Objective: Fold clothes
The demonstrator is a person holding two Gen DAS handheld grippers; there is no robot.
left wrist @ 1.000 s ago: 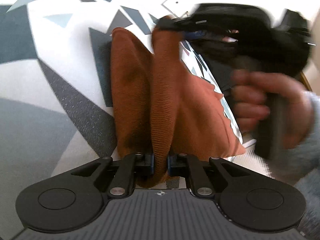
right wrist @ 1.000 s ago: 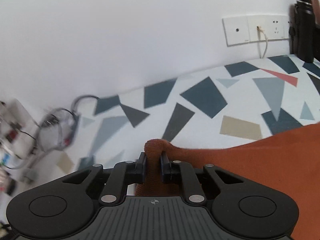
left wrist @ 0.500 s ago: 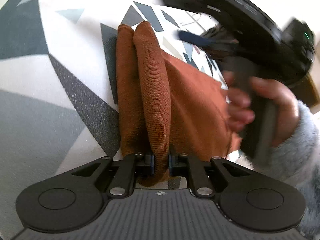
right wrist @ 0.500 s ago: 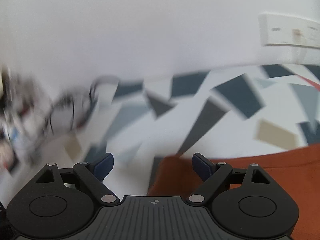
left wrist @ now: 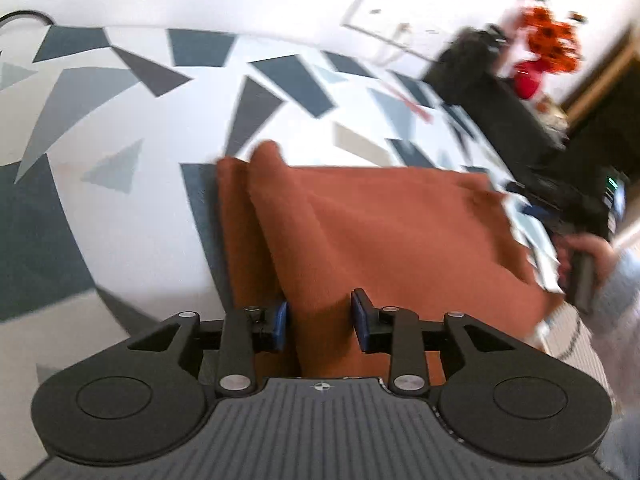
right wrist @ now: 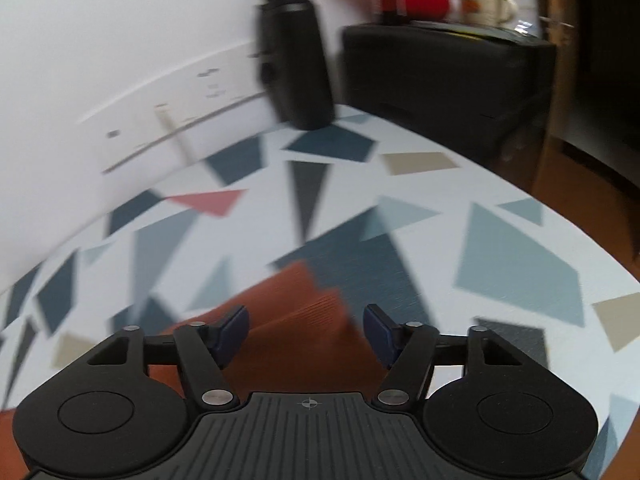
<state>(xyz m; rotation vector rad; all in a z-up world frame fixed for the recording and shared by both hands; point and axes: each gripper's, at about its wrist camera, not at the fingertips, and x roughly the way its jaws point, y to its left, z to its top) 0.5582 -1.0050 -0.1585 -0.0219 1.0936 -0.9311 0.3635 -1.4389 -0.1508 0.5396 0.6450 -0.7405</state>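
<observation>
We see a rust-orange knit garment [left wrist: 384, 232] folded on the patterned bench [left wrist: 120, 128]. Our left gripper [left wrist: 320, 316] is opening around its fold; our right gripper [right wrist: 306, 330] is closing, nothing clamped.

Garment [left wrist: 392, 232]: lies folded on table [left wrist: 120, 216], its edge between left gripper [left wrist: 320, 322] jaws.
Bottle [right wrist: 294, 52]: far end of table, at the wall.
Case [right wrist: 444, 80]: just right of bottle.
Mug [right wrist: 486, 4]: on the case.
</observation>
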